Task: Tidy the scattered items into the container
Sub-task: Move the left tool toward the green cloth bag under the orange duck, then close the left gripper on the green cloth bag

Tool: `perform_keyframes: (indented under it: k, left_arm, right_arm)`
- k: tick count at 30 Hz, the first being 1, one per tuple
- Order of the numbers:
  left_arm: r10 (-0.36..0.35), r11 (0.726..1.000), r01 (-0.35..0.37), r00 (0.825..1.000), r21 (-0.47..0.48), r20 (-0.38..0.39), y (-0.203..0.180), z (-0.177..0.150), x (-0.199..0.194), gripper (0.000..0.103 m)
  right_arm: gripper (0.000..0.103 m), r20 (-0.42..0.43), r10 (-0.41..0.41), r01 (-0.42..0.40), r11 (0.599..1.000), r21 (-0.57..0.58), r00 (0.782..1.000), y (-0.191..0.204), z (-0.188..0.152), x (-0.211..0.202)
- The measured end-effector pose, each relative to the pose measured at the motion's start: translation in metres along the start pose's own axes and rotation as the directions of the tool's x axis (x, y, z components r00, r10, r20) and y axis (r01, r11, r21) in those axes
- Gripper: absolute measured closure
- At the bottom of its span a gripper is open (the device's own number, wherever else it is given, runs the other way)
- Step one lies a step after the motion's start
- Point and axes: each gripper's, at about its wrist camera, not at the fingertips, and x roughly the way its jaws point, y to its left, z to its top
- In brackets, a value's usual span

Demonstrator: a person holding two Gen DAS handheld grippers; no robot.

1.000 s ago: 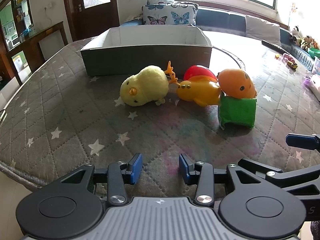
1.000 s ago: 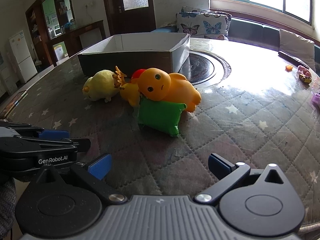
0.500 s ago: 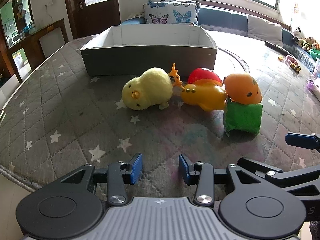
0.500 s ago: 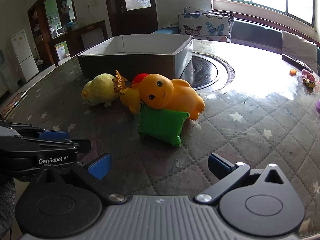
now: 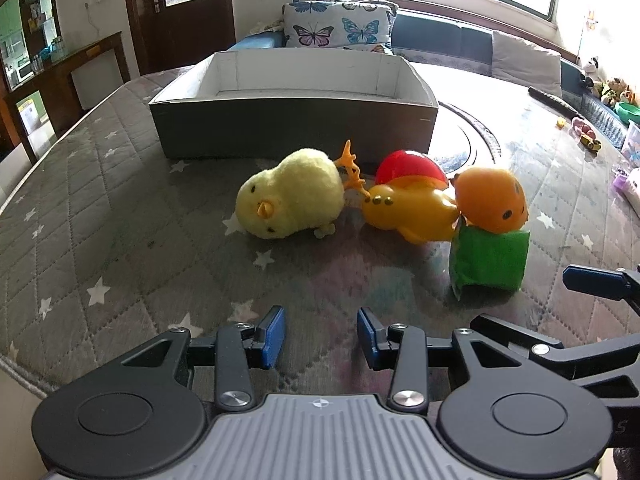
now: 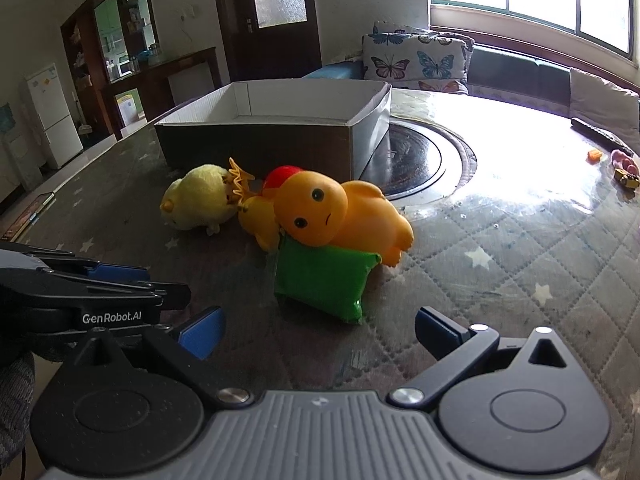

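Note:
A grey open box (image 5: 294,124) (image 6: 256,144) stands on the table, empty as far as I see. In front of it lie a yellow plush chick (image 5: 292,200) (image 6: 196,202), a yellow rubber toy (image 5: 412,210), a red ball (image 5: 408,164) (image 6: 282,172), an orange rubber duck (image 5: 490,200) (image 6: 340,216) and a green packet (image 5: 488,258) (image 6: 324,280) under the duck's head. My left gripper (image 5: 320,336) is partly open and empty, short of the chick. My right gripper (image 6: 318,332) is wide open and empty, just before the green packet.
The quilted star-patterned table cover (image 5: 120,220) spreads around the toys. A round dark turntable (image 6: 420,160) sits right of the box. Small toys (image 6: 624,168) and a black remote (image 5: 552,102) lie far right. A sofa with butterfly cushions (image 5: 340,26) is behind.
Both grippers have moved forward toward the toys, which now look larger and closer. Jaw openings are unchanged. The toys have not moved.

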Motion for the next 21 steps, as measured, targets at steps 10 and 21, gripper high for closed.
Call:
perform_keyframes:
  k: [10, 21]
  left_arm:
    - [-0.039, 0.999, 0.039, 0.999, -0.009, 0.015, 0.001, 0.019, 0.001, 0.061]
    - [-0.207, 0.978, 0.206, 0.976, 0.016, 0.062, -0.010, 0.034, -0.011, 0.061]
  right_arm:
    - [0.004, 0.031, -0.001, 0.000, 1.000, 0.003, 1.000, -0.011, 0.010, 0.000]
    - [0.010, 0.029, 0.030, -0.030, 1.000, 0.002, 0.999, -0.029, 0.016, 0.002]
